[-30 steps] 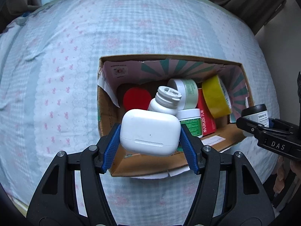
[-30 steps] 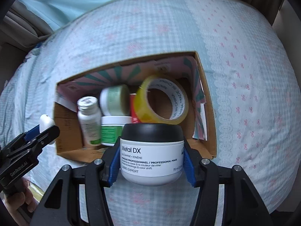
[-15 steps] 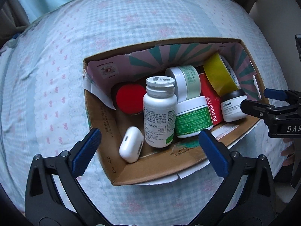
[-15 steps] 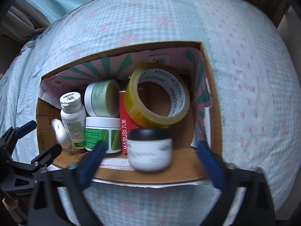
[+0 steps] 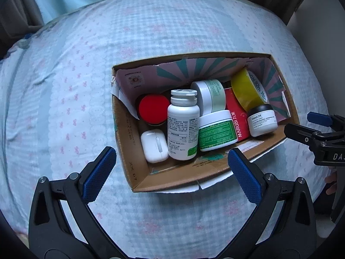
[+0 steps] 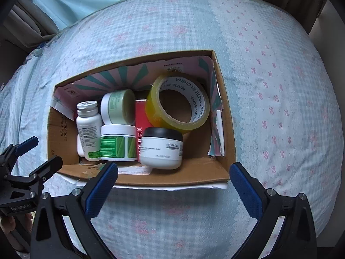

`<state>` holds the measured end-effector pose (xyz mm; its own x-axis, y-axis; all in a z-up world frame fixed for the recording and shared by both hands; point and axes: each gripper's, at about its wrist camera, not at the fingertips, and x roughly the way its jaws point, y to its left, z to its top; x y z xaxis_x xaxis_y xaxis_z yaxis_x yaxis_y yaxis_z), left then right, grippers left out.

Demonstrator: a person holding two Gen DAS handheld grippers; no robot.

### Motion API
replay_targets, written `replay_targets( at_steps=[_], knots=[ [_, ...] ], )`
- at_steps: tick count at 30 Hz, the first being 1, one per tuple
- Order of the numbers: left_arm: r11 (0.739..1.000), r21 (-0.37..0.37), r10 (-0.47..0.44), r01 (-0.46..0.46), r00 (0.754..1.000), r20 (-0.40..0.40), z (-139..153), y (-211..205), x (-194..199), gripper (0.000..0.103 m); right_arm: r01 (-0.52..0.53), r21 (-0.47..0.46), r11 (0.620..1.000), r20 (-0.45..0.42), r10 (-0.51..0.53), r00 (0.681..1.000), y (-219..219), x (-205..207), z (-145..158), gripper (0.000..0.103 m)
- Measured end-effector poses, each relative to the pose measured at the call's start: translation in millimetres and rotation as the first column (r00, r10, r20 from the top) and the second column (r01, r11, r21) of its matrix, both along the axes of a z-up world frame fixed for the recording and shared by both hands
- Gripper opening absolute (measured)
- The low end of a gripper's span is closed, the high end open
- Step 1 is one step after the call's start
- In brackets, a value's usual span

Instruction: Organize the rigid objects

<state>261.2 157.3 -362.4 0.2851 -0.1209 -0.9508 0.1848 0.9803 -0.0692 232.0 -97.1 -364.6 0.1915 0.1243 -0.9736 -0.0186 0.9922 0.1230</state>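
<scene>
An open cardboard box lies on the bed. Inside are a white earbud case, a white pill bottle, a green-labelled jar, a pale green jar, a red-lidded jar, a red carton, a yellow tape roll and a black-lidded Metal DX jar. My left gripper is open and empty just before the box's near wall. My right gripper is open and empty, also before the near wall.
The box rests on a light blue checked bedcover with pink bows. The right gripper shows at the right edge of the left wrist view; the left gripper shows at the left edge of the right wrist view.
Both grippers opened. The earbud case dropped from my left gripper into the box's left end, the Metal DX jar from my right gripper into the box's front. Both grippers drew back.
</scene>
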Motion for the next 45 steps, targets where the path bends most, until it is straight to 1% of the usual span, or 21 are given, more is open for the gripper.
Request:
replay_targets(
  at_steps=[5, 8, 10, 12, 14, 15, 17, 18, 19, 22, 24, 27, 30, 33, 36, 39, 42, 45],
  knots=[
    [0.999, 0.006, 0.039, -0.04, 0.998, 0.049, 34.4, -4.1, -13.2, 0.103, -0.003, 0.015, 1.0, 0.032, 0.003, 0.999, -4.2, -9.2, 25.5, 0.103],
    [0.997, -0.001, 0.083, -0.083, 0.993, 0.079, 63.9, -10.0, -25.3, 0.103, -0.012, 0.026, 1.0, 0.054, 0.011, 0.998, -10.4, -18.1, 47.5, 0.103],
    [0.995, -0.023, 0.104, -0.102, 0.988, 0.111, 90.8, -16.8, -36.6, 0.103, -0.025, 0.038, 0.999, 0.068, 0.022, 0.997, -16.7, -25.1, 65.9, 0.103],
    [0.993, -0.026, 0.117, -0.115, 0.981, 0.153, 120.8, -25.6, -48.1, 0.103, -0.034, 0.05, 0.998, 0.078, 0.03, 0.997, -23.8, -31.8, 86.2, 0.103],
    [0.992, -0.035, 0.128, -0.123, 0.973, 0.194, 151.0, -34.3, -59.6, 0.103, -0.044, 0.041, 0.998, 0.117, 0.039, 0.992, -32.7, -42.3, 119.3, 0.103],
    [0.99, -0.047, 0.14, -0.133, 0.966, 0.218, 171.1, -38.6, -67.3, 0.103, -0.047, 0.034, 0.998, 0.14, 0.042, 0.989, -35.9, -47.0, 134.4, 0.103],
    [0.987, -0.075, 0.159, -0.144, 0.95, 0.267, 205.4, -44.7, -82.1, 0.103, -0.05, 0.012, 0.999, 0.21, 0.047, 0.977, -44.0, -61.9, 176.4, 0.103],
    [0.984, -0.089, 0.172, -0.152, 0.938, 0.302, 225.1, -47.7, -92.5, 0.103, -0.051, 0.005, 0.999, 0.241, 0.048, 0.969, -47.3, -68.9, 194.4, 0.103],
    [0.983, -0.098, 0.18, -0.156, 0.927, 0.33, 240.1, -50.2, -100.9, 0.103, -0.055, 0.0, 0.998, 0.278, 0.053, 0.959, -51.8, -77.8, 216.1, 0.103],
    [0.98, -0.13, 0.192, -0.15, 0.886, 0.421, 286.1, -56.3, -131.3, 0.103, -0.046, -0.028, 0.999, 0.371, 0.053, 0.927, -61.2, -103.2, 266.4, 0.103],
    [0.981, -0.129, 0.188, -0.143, 0.858, 0.477, 311.2, -60.5, -150.1, 0.103, -0.035, -0.035, 0.999, 0.422, 0.047, 0.905, -68.9, -118.8, 291.0, 0.103],
    [0.986, -0.097, 0.169, -0.139, 0.823, 0.542, 337.0, -68.5, -173.3, 0.103, -0.013, -0.041, 0.999, 0.495, 0.031, 0.868, -77.9, -141.6, 322.3, 0.103],
    [0.989, -0.078, 0.148, -0.126, 0.791, 0.594, 352.3, -74.4, -191.5, 0.103, 0.018, -0.057, 0.998, 0.557, 0.016, 0.831, -82.6, -161.0, 344.1, 0.103],
    [0.99, -0.064, 0.139, -0.127, 0.769, 0.623, 356.6, -79.0, -202.4, 0.103, 0.035, -0.057, 0.998, 0.603, 0.007, 0.798, -85.9, -174.8, 354.8, 0.103],
    [0.988, -0.089, 0.156, -0.129, 0.764, 0.626, 355.8, -79.9, -207.5, 0.103, 0.047, -0.07, 0.996, 0.627, 0.008, 0.779, -87.8, -183.6, 357.9, 0.103],
    [0.987, -0.099, 0.162, -0.128, 0.764, 0.625, 353.9, -83.8, -209.5, 0.103, 0.046, -0.078, 0.996, 0.635, 0.014, 0.773, -89.2, -186.1, 357.9, 0.103],
    [0.987, -0.098, 0.163, -0.13, 0.755, 0.635, 354.7, -85.0, -210.1, 0.103, 0.048, -0.081, 0.996, 0.644, 0.016, 0.765, -91.2, -186.7, 359.1, 0.103],
    [0.985, -0.109, 0.175, -0.137, 0.753, 0.634, 354.6, -85.4, -207.5, 0.103, 0.053, -0.084, 0.995, 0.654, 0.015, 0.756, -93.6, -188.0, 362.4, 0.103]
  ],
)
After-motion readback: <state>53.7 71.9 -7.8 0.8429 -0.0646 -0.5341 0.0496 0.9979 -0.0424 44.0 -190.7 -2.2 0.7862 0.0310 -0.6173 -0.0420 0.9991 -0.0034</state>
